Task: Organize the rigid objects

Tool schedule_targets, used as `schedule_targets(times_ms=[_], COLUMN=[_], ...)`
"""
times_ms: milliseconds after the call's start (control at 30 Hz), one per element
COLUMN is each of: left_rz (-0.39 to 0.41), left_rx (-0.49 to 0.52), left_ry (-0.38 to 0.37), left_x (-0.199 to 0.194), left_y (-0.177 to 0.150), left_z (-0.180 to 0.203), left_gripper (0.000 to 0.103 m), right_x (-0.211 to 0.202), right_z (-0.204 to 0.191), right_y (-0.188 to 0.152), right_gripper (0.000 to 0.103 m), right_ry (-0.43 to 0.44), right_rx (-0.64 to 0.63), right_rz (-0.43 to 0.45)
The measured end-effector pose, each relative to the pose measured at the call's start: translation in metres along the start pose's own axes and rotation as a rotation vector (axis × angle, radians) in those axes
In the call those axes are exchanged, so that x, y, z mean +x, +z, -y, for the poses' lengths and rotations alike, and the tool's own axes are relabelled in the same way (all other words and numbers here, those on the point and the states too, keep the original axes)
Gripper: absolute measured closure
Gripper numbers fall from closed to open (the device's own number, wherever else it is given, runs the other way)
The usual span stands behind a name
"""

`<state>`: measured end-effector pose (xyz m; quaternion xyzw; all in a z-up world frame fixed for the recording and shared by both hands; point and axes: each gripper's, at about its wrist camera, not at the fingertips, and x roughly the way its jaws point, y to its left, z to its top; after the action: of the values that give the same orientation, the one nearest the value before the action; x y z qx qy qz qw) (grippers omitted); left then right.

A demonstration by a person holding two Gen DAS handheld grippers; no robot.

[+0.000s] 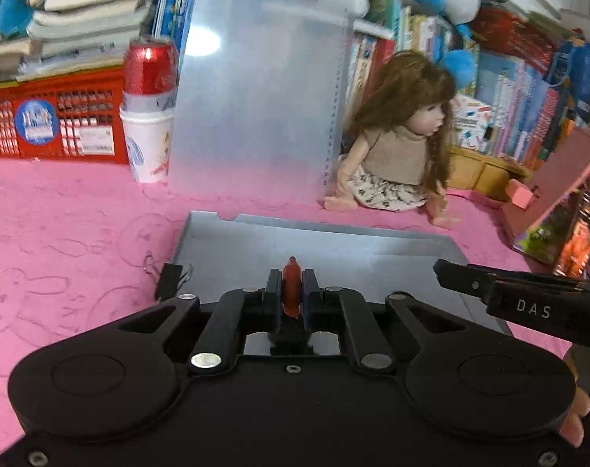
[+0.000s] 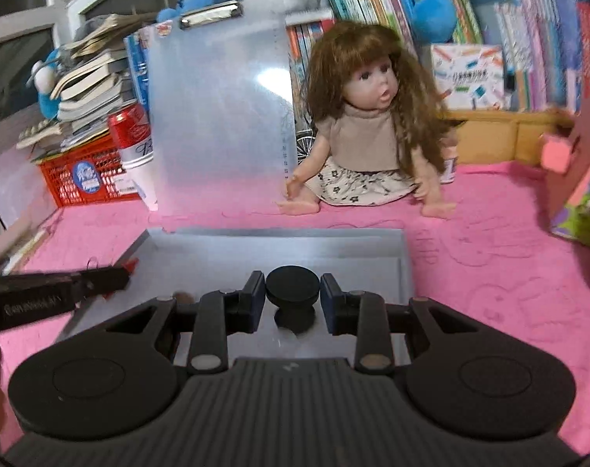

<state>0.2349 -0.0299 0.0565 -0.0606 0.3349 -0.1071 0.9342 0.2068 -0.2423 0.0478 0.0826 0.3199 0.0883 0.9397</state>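
Observation:
A shallow grey box (image 1: 373, 241) lies open on the pink cloth, also in the right wrist view (image 2: 279, 239). My left gripper (image 1: 292, 288) is shut on a thin red object (image 1: 291, 284), held over the box's near left part. My right gripper (image 2: 292, 292) holds a black round knob-shaped object (image 2: 292, 286) between its fingers, over the box's near side. The right gripper's fingers (image 1: 470, 278) show at the box's right edge in the left wrist view. The left gripper (image 2: 120, 268) with its red piece shows at the box's left edge in the right wrist view.
A translucent clipboard (image 1: 264, 89) leans upright behind the box. A doll (image 2: 373, 124) sits to its right. A red can on a white cup (image 1: 149, 116) and a red crate (image 1: 53, 124) stand at the left. Books line the back. A pink toy box (image 1: 559, 210) stands at the right.

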Motion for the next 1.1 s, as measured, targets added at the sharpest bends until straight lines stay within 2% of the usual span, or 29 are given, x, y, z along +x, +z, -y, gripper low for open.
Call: schedule_targets(times_ms=[167,367,1100], left_rz=[-0.058,-0.076,-0.127], left_rx=[-0.001,0.016,0.058], left_ry=[0.011,0.025,0.068], left_x=[0.035,0.059,0.091], left_y=[0.01,0.013,0.003], left_z=[0.002,0.006,0.008], left_gripper=[0.093,0.093,0.093], right_x=[0.033,0.056,0.082], right_z=[0.002,-0.002,-0.011], right_y=[0.011,0.013,0.006], right_gripper=[0.067,0.067,0.064], right_ry=[-0.008,-0.042,-0.1], right_rx=[0.039,0.02,-0.067], right_rz=[-0.065,-0.105,-0.174])
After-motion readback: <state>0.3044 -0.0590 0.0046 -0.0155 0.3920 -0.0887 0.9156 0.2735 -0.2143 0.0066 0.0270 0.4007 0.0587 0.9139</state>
